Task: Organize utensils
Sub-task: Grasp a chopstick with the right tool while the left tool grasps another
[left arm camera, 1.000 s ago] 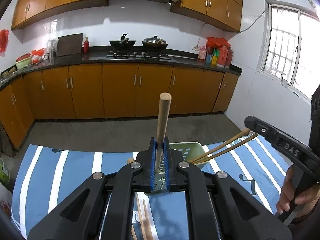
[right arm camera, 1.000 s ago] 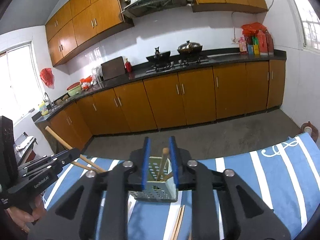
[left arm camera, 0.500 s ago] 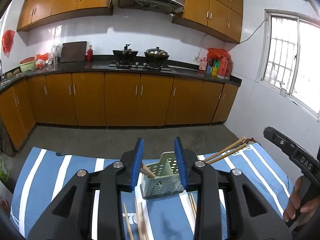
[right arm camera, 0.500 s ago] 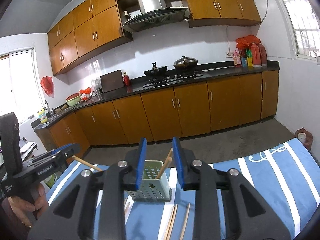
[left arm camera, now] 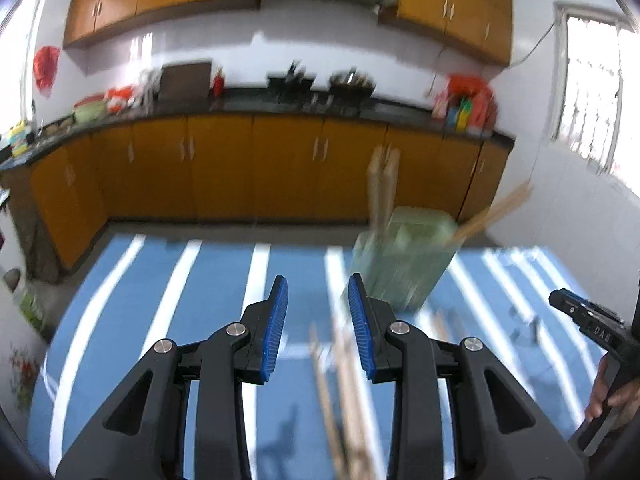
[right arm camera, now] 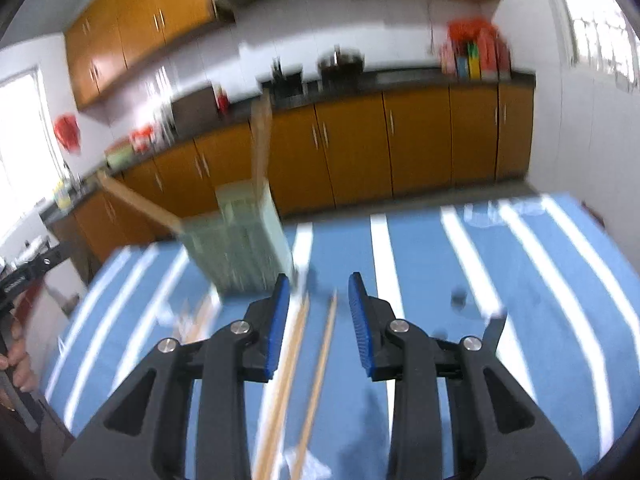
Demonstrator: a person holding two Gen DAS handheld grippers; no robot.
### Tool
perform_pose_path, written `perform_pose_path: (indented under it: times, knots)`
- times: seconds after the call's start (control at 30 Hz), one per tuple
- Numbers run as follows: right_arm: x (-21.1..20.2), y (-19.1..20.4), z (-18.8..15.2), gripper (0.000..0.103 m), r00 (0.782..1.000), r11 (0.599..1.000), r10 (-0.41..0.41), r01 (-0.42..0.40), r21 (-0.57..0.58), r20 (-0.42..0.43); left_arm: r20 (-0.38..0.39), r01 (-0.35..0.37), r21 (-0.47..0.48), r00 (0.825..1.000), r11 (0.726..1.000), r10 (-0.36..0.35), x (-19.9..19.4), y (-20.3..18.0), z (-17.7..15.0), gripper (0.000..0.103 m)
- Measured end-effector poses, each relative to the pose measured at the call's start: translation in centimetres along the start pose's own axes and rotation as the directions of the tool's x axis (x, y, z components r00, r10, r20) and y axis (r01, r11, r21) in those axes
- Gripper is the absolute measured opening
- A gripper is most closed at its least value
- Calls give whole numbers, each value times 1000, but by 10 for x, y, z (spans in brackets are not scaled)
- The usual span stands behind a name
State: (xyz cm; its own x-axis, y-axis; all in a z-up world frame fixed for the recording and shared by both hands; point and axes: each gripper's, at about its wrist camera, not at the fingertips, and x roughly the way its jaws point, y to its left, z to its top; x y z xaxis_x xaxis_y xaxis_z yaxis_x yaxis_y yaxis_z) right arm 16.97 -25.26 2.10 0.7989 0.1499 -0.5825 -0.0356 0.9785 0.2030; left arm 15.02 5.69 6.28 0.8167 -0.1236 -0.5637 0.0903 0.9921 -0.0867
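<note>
A: Left wrist view?
B: Blurred. The green holder [left arm camera: 404, 258] stands on the blue striped cloth [left arm camera: 208, 300], right of and beyond the left gripper [left arm camera: 318, 304], sticks leaning out of it. Loose chopsticks [left arm camera: 340, 376] lie between and below the blue pads, nothing gripped, jaws spread. The right gripper [left arm camera: 588, 318] shows at the right edge; I cannot tell its state here.

A: Right wrist view?
B: The holder [right arm camera: 244, 248] sits left of the right gripper [right arm camera: 318, 300], which hangs above the cloth [right arm camera: 460, 280] with jaws apart and empty. Chopsticks on the cloth [right arm camera: 316, 376] run between them.
</note>
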Motion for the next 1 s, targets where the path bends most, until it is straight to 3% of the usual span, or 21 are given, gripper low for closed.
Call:
perform_pose_path:
  times: [0.17, 0.4, 0.43, 0.5, 0.7, 1.0]
  knots:
    - [43, 8, -58, 30, 983, 1000, 19, -16, 18, -182, -161, -8, -49, 987, 999, 0, 34, 14, -57, 32]
    - [73, 24, -96, 28, 955, 999, -41, 32, -36, -293, -236, 23, -61, 971, 998, -37, 50, 7, -94, 32]
    - [73, 23, -97, 18, 957, 998, -51, 41, -41, -285, -239, 27, -57, 970, 998, -40, 51, 6, -95, 31]
    - [74, 22, -97, 8, 959, 993, -104, 88, -72, -264, -247, 41, -51, 968, 998, -52, 54, 2, -99, 30]
    - [74, -11, -86, 8, 957, 986, -146, 161, 40, -250, -273, 66, -31, 959, 997, -72, 59, -4, -110, 23]
    - [74, -8, -86, 8, 959, 988, -146, 152, 6, -242, -326, 64, 25, 944, 998, -53, 75, -20, -121, 10]
